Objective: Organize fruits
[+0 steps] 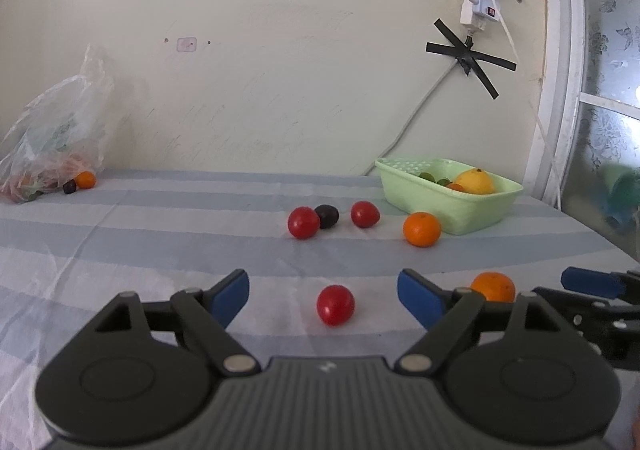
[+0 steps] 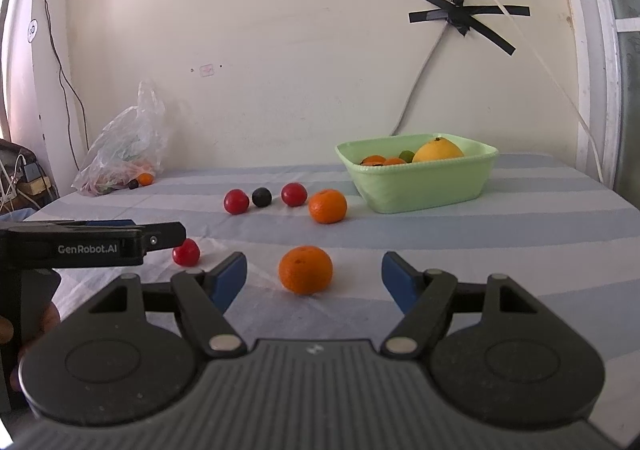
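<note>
While both grippers hang with nothing in their grip, you are at the reach-in step, with most fruit not yet in the basket (image 2: 420,186). Your left gripper (image 1: 323,300) has its jaws wide apart around a red fruit (image 1: 335,305), pads not touching it; your right gripper (image 2: 314,282) is likewise wide around an orange (image 2: 306,269), also clear of it. Both fruits lie well in front of the basket, toward you. Next, I judge, you close on each, lift, and carry it over the rim.

Count outside the basket: three red fruits, two oranges, one dark fruit on the open cloth. Far left of the basket, by the bag (image 2: 124,146), sit one more small orange and one dark fruit. Inside it: one large yellow fruit, at least two small oranges, something green; the rest is hidden.
</note>
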Demonstrator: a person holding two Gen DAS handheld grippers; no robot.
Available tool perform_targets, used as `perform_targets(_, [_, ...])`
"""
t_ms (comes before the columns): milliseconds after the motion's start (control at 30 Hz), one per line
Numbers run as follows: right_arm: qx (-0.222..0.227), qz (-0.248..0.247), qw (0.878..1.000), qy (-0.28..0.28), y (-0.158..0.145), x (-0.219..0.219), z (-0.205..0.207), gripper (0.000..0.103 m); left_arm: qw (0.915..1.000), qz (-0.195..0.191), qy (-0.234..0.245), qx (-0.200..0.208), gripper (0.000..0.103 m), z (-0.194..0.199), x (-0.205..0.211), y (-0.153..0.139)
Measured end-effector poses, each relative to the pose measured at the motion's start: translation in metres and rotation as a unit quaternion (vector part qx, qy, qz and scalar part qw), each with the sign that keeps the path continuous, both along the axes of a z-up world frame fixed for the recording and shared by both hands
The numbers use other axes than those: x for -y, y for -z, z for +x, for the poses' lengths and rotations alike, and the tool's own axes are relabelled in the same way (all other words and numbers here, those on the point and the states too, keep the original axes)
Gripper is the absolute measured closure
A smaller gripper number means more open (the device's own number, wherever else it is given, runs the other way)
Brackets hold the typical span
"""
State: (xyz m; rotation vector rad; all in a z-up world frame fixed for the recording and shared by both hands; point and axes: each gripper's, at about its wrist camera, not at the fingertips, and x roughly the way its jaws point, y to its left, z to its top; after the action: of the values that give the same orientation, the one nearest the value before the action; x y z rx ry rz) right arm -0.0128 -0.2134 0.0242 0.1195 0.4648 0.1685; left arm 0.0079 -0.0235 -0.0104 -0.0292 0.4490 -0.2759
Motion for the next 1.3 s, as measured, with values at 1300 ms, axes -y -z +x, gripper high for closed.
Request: perform_targets(1300, [0.001, -0.001, 1.0, 0.004, -0.0003, 0.0016, -0.0001, 0.027, 0.9999, 0.007, -0.004, 0.007, 0.008, -0.004, 0.001, -0.0012])
